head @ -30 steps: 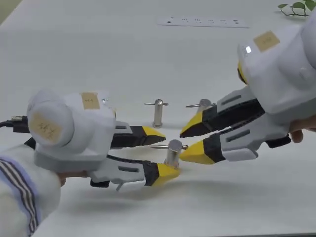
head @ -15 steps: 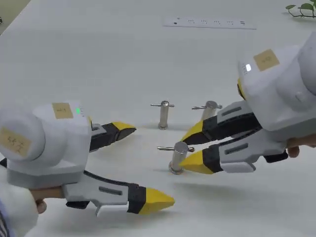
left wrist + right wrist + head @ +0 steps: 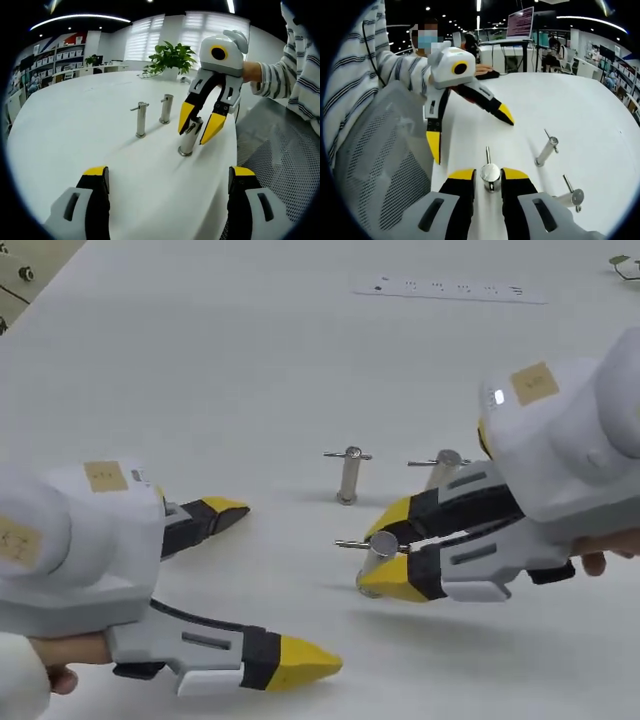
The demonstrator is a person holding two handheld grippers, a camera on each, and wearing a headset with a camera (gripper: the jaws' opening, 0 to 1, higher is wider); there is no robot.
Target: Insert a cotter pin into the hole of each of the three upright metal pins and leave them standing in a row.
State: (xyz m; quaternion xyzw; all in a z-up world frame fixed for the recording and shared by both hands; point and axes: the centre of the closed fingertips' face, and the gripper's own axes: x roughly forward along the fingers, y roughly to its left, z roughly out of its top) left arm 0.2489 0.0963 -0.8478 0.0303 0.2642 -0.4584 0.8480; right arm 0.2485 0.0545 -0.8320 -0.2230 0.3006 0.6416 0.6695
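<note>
Right gripper [image 3: 378, 562] clamps the nearest metal pin [image 3: 490, 174], its polished round cap plain in the right gripper view, thin cotter pin [image 3: 487, 154] jutting ahead of the jaws. Left gripper [image 3: 275, 585] gapes empty, well apart

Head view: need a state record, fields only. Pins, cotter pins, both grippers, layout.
pins: three, all upright: near pin, back-left pin, back-right pin
cotter pins: one through the top of each pin
right gripper: shut on near pin, one jaw on each side
left gripper: open wide, holding nothing, apart from the pins
layout: not a row; near pin stands in front of the other two
surface: white table
</note>
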